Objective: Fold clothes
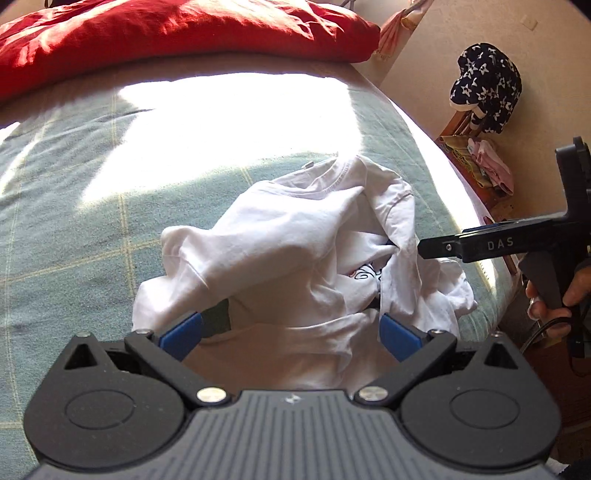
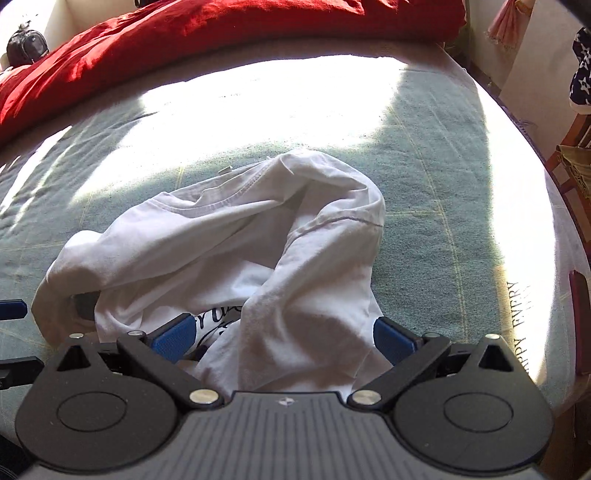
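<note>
A crumpled white T-shirt with a dark print lies on the green checked bedspread. My left gripper is open at the shirt's near hem, and cloth bulges between its blue pads. In the right wrist view the same shirt is heaped with its collar at the far side. My right gripper is open too, with a fold of the shirt lying between its blue pads. From the left wrist view, the right gripper reaches in sideways at the shirt's right edge, held by a hand.
A red duvet covers the far end of the bed. The bed's right edge drops toward a wooden chair holding folded clothes and a star-patterned garment. A dark bag sits at far left. Bright sunlight washes out the middle of the bedspread.
</note>
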### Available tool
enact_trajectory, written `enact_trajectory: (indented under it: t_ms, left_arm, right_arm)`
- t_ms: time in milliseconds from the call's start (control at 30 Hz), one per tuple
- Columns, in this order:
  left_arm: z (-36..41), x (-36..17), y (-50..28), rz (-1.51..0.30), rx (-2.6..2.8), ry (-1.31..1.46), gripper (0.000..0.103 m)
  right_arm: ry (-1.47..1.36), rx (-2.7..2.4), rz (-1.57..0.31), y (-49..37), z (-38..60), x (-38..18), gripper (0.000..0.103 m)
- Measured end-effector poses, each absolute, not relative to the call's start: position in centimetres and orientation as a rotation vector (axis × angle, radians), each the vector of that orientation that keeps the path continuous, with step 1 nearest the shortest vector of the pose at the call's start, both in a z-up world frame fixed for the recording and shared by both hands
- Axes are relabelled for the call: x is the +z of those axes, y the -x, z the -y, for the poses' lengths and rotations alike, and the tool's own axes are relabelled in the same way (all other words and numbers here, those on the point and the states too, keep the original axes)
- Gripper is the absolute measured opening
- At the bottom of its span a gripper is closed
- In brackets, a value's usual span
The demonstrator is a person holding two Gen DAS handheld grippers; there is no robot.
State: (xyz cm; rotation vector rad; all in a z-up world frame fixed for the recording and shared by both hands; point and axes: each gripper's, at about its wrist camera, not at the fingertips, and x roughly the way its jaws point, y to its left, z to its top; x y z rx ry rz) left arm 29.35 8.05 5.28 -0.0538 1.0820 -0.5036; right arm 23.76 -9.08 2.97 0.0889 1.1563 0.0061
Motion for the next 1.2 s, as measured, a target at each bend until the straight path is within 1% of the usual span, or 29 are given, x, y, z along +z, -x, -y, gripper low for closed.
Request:
enact_trajectory:
  t_ms: [67,167,333,533,600,733,767,833,967,1033,1200]
  left_arm:
    - [-7.9,5.8,-30.2,-1.090,-0.429,0.047,0.101]
    - [-7.3,6.1,-31.4,-1.160,-0.297,0.079,0.101]
    - [-4.6,7.7,-32.3,-1.222,-0.135,0.073,0.101]
    - [-1.6,7.8,-34.1,-1.269,-0.075,0.050,0.100]
    - [-1.2,7.8,-34.7,-1.278,-0.064,0.042,0.096]
    - [-1.0,7.3,-36.5,-1.284,-0.070,0.031,0.093]
    - [-1.2,7.1,-37.1,-1.283,-0.076,0.030,0.089]
    - [-1.8,6.4,-38.5,-1.280,-0.089,0.028,0.085]
    - [-3.5,4.9,-41.4,-1.284,-0.115,0.029,0.083]
    - [-4.6,3.9,-42.8,-1.298,-0.134,0.021,0.074]
    - [-7.8,1.1,-44.7,-1.361,-0.203,0.031,0.059]
  right_arm:
    - [-0.079,0.010,-1.145,-25.7,9.9,2.1,0.103]
    - [-0.068,0.011,-1.150,-27.8,11.2,0.7,0.103]
    - [-0.091,0.023,-1.298,-30.5,14.8,-2.4,0.103]
    - [0.000,0.026,-1.378,-32.7,19.9,-3.9,0.103]
    - [0.028,0.029,-1.405,-33.4,21.5,-4.4,0.103]
    - [-0.037,0.112,-1.439,-34.4,23.4,-4.4,0.103]
    - [-0.052,0.133,-1.445,-34.6,23.8,-4.3,0.103]
    - [-0.049,0.185,-1.427,-34.8,23.7,-3.5,0.103]
    - [-0.063,0.277,-1.378,-35.8,22.9,-0.6,0.103]
    - [-0.065,0.308,-1.350,-36.7,22.3,0.7,0.103]
    - [-0.078,0.374,-1.305,-39.3,20.6,2.5,0.103]
